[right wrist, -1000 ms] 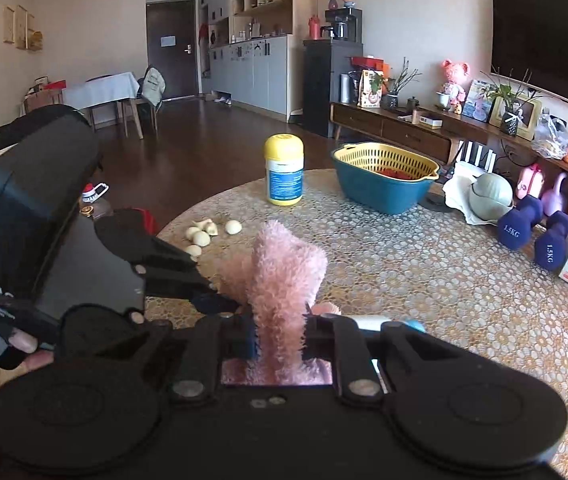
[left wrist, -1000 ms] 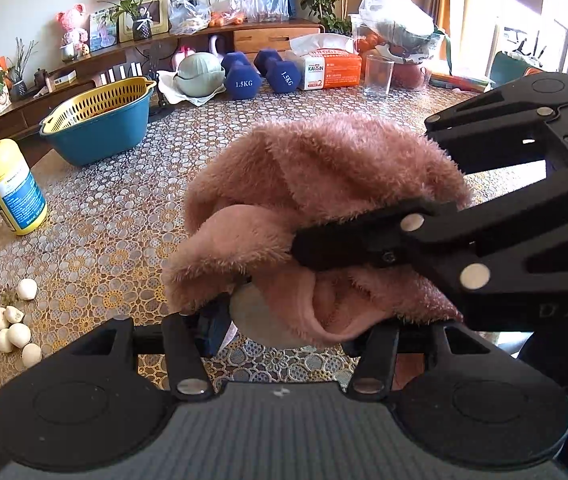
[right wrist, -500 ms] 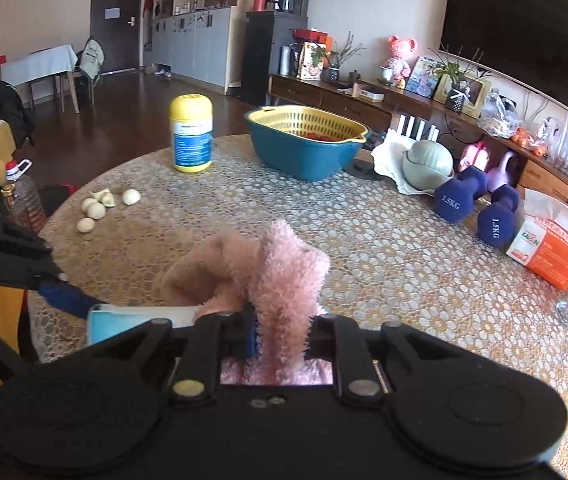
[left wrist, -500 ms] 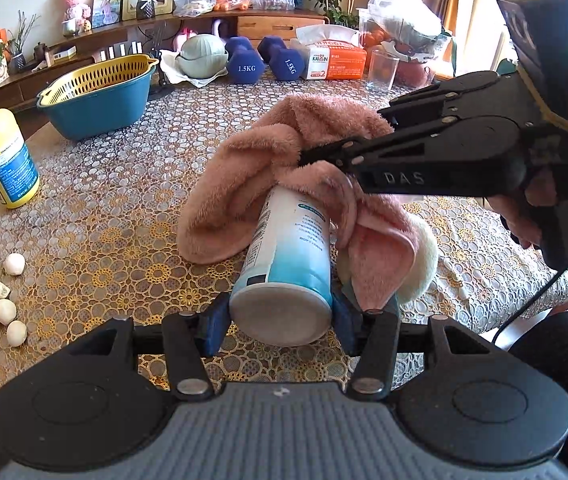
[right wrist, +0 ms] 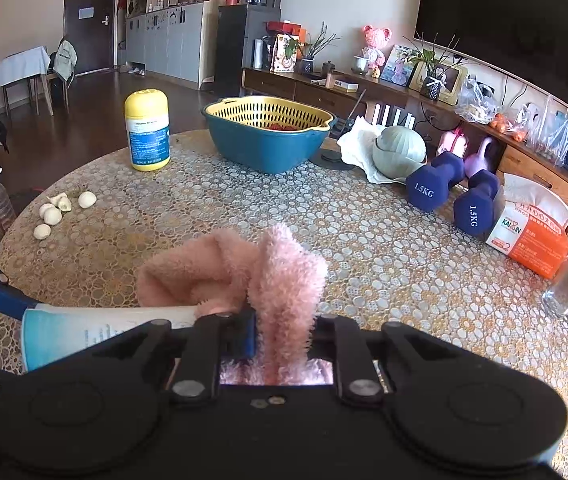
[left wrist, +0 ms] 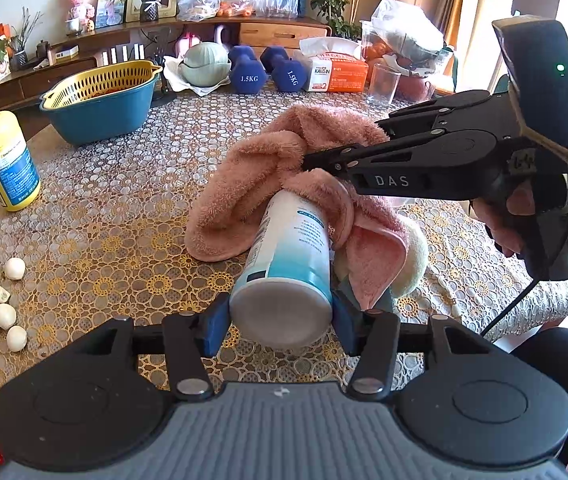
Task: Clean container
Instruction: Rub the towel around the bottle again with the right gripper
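The left hand-held gripper [left wrist: 280,316] clamps the white-and-blue container [left wrist: 287,264] while the right hand-held gripper [right wrist: 280,340] pinches the pink cloth [right wrist: 284,280], seemingly draped over its far end.

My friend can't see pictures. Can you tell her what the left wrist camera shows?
The left gripper holds a white and blue container by its base, while the right gripper presses a fluffy pink towel over its far end, above a patterned table.
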`<state>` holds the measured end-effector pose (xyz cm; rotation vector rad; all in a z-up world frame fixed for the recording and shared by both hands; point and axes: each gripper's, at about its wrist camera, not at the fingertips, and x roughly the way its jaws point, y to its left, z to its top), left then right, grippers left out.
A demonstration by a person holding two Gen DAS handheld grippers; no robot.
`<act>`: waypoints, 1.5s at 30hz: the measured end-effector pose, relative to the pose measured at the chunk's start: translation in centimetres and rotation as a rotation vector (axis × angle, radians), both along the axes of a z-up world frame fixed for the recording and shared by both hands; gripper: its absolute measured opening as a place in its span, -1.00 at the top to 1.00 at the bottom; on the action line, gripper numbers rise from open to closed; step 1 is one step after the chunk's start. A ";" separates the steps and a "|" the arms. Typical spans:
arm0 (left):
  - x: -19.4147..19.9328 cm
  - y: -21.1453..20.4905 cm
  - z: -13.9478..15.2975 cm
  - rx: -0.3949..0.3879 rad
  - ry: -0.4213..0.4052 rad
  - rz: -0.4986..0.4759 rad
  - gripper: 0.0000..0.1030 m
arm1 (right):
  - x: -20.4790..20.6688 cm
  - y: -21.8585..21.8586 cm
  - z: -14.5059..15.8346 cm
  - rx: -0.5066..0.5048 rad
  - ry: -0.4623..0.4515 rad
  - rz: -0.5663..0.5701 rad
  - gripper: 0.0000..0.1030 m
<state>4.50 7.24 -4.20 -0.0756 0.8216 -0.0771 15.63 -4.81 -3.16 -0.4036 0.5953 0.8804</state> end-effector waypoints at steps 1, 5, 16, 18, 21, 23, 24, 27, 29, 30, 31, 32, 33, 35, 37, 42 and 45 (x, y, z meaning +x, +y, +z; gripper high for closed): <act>0.0 0.0 0.1 0.001 -0.002 0.001 -0.02 | -0.2 -0.2 0.4 0.012 -0.001 0.000 0.67; 0.0 -0.1 0.2 0.006 -0.007 0.003 -0.02 | -1.8 -1.5 1.9 0.083 0.009 0.012 0.68; -0.2 -0.4 0.0 0.012 -0.001 0.011 -0.03 | -8.5 -3.3 3.6 0.177 0.088 0.185 0.69; -0.2 -0.5 0.0 0.020 0.003 0.010 -0.03 | -8.8 -3.2 3.0 0.159 0.083 0.174 0.68; -0.3 -0.4 0.0 0.013 0.003 0.010 -0.03 | -8.3 -3.0 2.2 0.144 0.092 0.147 0.68; -0.2 -0.3 0.1 0.009 0.002 0.012 -0.03 | -7.7 -2.7 1.8 0.123 0.079 0.127 0.69; -0.2 -0.3 0.1 0.008 0.003 0.011 -0.03 | -7.3 -2.6 1.7 0.119 0.080 0.117 0.69; -0.2 -0.2 0.0 0.001 0.003 0.009 -0.03 | -5.9 -2.2 1.4 0.096 0.062 0.088 0.68; -0.2 0.0 0.0 -0.007 0.004 0.011 -0.03 | -4.8 -1.8 1.2 0.075 0.050 0.063 0.68; -0.2 0.0 -0.1 -0.010 0.004 0.010 -0.03 | -4.2 -1.7 1.0 0.068 0.047 0.049 0.68; -0.2 0.1 -0.1 -0.013 0.005 0.010 -0.03 | -3.6 -1.6 0.8 0.062 0.044 0.036 0.68; -0.2 0.2 -0.2 -0.016 0.006 0.009 -0.03 | -3.0 -1.5 0.7 0.055 0.044 0.026 0.68; -0.2 0.2 -0.2 -0.017 0.007 0.007 -0.03 | -2.4 -1.4 0.5 0.053 0.048 0.013 0.68; -0.2 0.4 -0.4 -0.020 0.013 0.004 -0.03 | -1.3 -1.1 0.3 0.044 0.053 -0.005 0.68; -0.2 0.4 -0.6 -0.020 0.015 0.001 -0.03 | -0.5 -0.7 -0.1 0.021 0.048 -0.020 0.67; -0.2 0.6 -0.7 -0.019 0.011 0.003 -0.02 | 0.4 0.0 -0.8 -0.007 0.045 -0.009 0.65; -0.4 0.2 -0.6 0.035 -0.013 0.000 -0.04 | 0.3 0.4 -0.8 -0.022 0.033 0.004 0.65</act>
